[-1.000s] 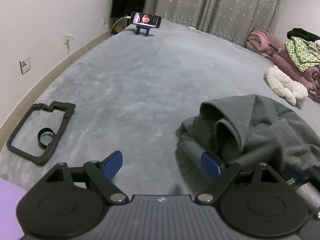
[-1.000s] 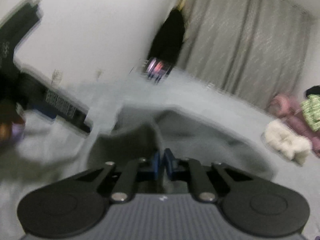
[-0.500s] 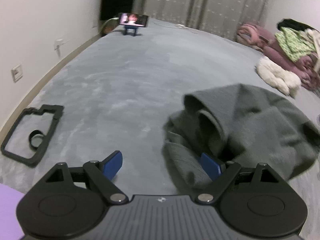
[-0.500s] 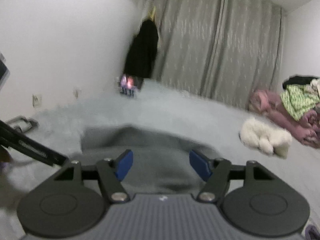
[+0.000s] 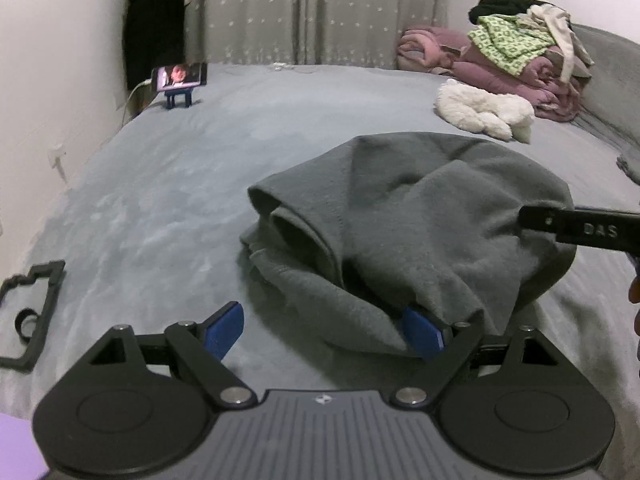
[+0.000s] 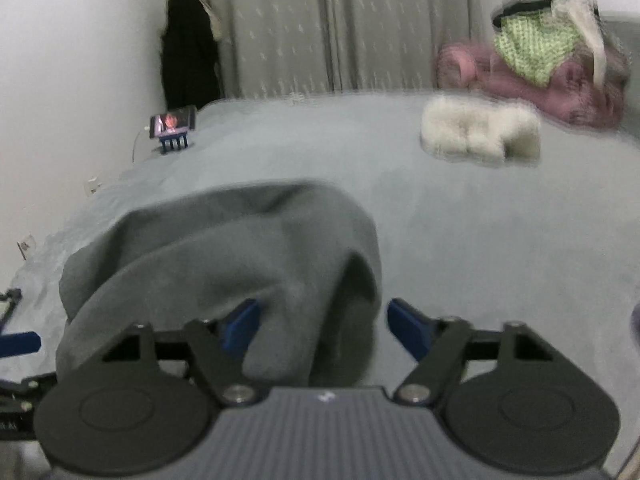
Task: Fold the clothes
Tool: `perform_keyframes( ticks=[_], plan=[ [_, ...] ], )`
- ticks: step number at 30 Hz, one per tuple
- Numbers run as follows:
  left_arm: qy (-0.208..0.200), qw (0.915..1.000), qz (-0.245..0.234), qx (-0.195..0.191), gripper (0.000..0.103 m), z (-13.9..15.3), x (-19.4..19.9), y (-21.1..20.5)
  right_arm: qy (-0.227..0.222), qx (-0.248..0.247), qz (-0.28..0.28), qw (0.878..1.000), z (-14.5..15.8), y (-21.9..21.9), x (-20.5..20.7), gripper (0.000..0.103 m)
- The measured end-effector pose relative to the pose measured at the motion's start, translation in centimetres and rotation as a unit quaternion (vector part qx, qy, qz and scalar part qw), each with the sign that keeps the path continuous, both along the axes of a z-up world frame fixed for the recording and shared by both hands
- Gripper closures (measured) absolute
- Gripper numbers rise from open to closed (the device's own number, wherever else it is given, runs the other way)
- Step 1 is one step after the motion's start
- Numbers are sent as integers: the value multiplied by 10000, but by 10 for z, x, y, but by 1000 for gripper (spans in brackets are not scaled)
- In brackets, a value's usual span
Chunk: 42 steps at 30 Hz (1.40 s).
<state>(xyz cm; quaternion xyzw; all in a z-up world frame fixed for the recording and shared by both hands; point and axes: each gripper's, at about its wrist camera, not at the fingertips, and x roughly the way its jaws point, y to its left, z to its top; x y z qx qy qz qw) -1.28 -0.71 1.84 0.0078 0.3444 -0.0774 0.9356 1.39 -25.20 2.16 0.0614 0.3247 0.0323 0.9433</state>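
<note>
Both grippers, left (image 5: 322,330) and right (image 6: 322,326), gape wide, holding nothing; the crumpled grey garment (image 5: 408,224) bunches between their blue pads, long axis unclear.

We see a phone on a stand (image 5: 180,80) near the wall, a black frame (image 5: 30,316) at left, and a white fluffy item (image 5: 484,110) beside piled bedding (image 5: 516,56).

Plain white walls (image 5: 60,60), wall sockets low on the left one (image 5: 56,158). Far wall covered by grey floor-length curtains with small pale pattern (image 5: 320,12). Dark garment hanging in left corner (image 5: 154,20). Big flat surface covered in grey-blue plush fabric (image 5: 160,200). Dim, even indoor light.
</note>
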Motion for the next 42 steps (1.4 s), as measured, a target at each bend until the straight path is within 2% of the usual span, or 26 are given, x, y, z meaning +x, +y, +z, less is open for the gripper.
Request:
perform_keyframes(
  ticks=[1,4,8,13,16,18,20,22,25,31,33,36,38,40,41,42],
  plan=[
    [-12,10000,-10,60,17,-1,0,-1,35,103,64,9999,-1,0,0,84],
    [37,10000,-35,45,23,-1,2,0,52,341,250,9991,-3,1,-1,90],
    [-113,9999,42,27,23,6,0,4,-602,292,500,9965,16,10,-18,91],
    [-313,9994,-87,129,21,12,-5,1,-1419,517,962,9838,39,22,-45,91],
    [-437,9989,-171,68,16,17,-9,-1,-1696,581,1233,9760,48,30,-54,91],
    [-567,9980,-215,166,15,20,-12,-3,-1824,571,1456,9707,50,36,-60,91],
    [-696,9969,-307,193,7,23,-15,-4,-1959,394,1710,9648,51,46,-67,91],
    [-788,9959,-427,92,5,27,-17,-4,-2035,317,1911,9597,53,56,-70,91],
    [-860,9947,-565,4,4,31,-20,-4,-1927,449,2087,9577,52,62,-69,91],
    [-880,9942,-575,221,3,24,-15,-7,-1768,855,2492,9483,50,62,-70,91],
    [-873,9945,-529,244,6,23,-13,-6,-1746,1035,2571,9448,51,59,-71,91],
    [-825,9952,-490,216,25,22,-12,-5,-1703,1054,2577,9452,51,56,-70,91],
    [-756,9959,-452,217,49,20,-11,-5,-1677,1023,2607,9452,50,57,-70,91],
    [-693,9965,-405,234,65,18,-9,-4,-1677,975,2655,9444,50,59,-72,91],
    [-662,9968,-381,243,82,17,-8,-4,-1685,942,2658,9445,50,62,-74,91],
    [-631,9971,-357,251,92,16,-7,-4,-1687,925,2645,9450,50,63,-75,91]
  ],
)
